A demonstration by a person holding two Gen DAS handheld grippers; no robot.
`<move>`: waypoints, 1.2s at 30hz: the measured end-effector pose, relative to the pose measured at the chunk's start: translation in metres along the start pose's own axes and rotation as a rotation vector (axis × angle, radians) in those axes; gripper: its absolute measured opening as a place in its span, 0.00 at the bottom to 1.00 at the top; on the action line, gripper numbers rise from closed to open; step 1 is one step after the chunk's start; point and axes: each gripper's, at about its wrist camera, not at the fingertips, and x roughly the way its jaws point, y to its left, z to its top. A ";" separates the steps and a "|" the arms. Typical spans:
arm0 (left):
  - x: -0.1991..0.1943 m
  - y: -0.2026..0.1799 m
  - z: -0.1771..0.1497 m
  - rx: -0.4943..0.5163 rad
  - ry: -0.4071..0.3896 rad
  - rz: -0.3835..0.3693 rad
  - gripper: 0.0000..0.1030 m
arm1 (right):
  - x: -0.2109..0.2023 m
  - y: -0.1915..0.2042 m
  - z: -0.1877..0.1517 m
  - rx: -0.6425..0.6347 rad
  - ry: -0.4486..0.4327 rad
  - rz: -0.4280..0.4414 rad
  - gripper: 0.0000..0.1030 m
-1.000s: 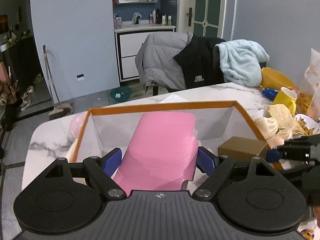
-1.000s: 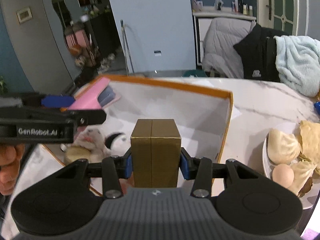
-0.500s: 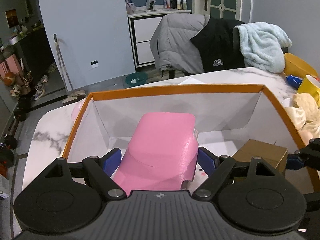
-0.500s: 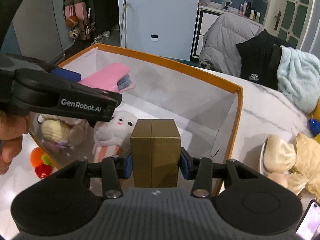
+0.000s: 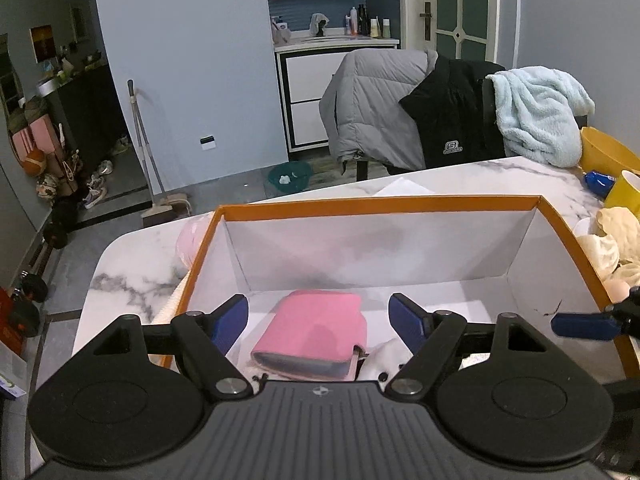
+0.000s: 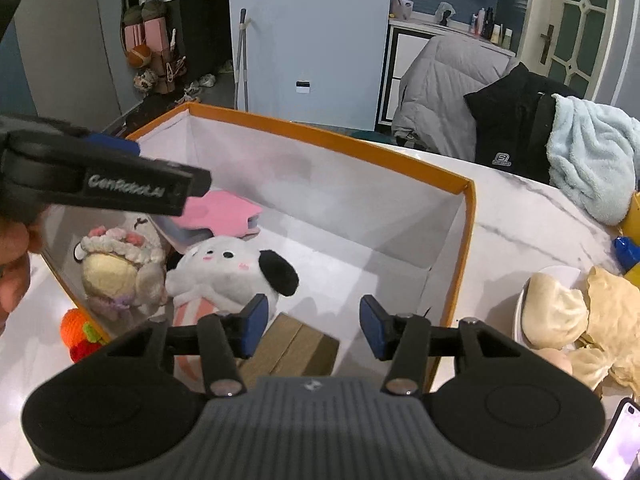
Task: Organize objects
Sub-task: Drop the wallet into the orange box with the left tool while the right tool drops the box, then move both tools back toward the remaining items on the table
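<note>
An orange-rimmed white box (image 5: 376, 201) (image 6: 332, 140) stands on the marble table. A pink case (image 5: 312, 330) (image 6: 224, 212) lies inside it, under my open, empty left gripper (image 5: 320, 318). A brown box (image 6: 292, 350) lies on the box floor just under my open right gripper (image 6: 312, 326). A white plush with a black ear (image 6: 232, 276) and a cream plush doll (image 6: 116, 272) lie in the box too. The left gripper also shows in the right wrist view (image 6: 120, 184).
A plate of buns and an egg (image 6: 560, 316) sits right of the box, with a yellow cup (image 5: 624, 192) and yellow bowl (image 5: 608, 156) behind. An orange knitted toy (image 6: 78, 334) lies outside the box's left wall. Chairs draped with jackets and a towel (image 5: 536, 116) stand beyond the table.
Both grippers have opened. The pink case dropped from the left gripper into the box, and the brown box dropped from the right gripper onto the box floor.
</note>
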 end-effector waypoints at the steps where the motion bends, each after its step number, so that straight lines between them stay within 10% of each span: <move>1: -0.001 0.001 0.000 0.001 0.000 0.002 0.89 | -0.002 -0.001 0.001 0.004 -0.004 0.000 0.51; 6: -0.010 0.007 -0.001 0.001 -0.005 0.001 0.89 | -0.006 -0.003 0.001 0.020 0.002 0.022 0.30; 36: -0.108 0.040 -0.064 0.001 -0.065 -0.114 0.89 | -0.097 0.004 -0.030 0.023 -0.062 0.162 0.31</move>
